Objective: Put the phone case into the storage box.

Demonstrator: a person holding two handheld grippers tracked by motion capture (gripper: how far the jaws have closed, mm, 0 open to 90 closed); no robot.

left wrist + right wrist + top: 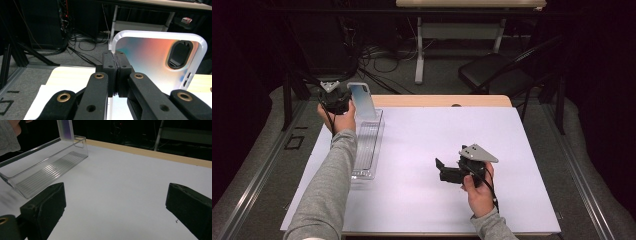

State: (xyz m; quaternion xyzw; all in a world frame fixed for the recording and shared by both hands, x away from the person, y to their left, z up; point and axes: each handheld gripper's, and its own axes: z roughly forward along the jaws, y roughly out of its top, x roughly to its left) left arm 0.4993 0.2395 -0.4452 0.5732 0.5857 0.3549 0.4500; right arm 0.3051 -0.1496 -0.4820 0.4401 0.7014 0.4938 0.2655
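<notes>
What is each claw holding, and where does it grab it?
The left claw pinches the phone case by its side edge. The right claw holds nothing.

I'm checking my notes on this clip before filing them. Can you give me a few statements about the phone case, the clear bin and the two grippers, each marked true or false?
1. The left gripper is shut on the phone case. True.
2. The right gripper grips the clear bin. False: its jaws stand wide apart with nothing between them, away from the bin.
3. The phone case lies flat on the white table cover. False: it is held up at the far end of the bin.
4. The clear bin has a ribbed floor. True.
5. The phone case has an oval camera cutout. True.
</notes>
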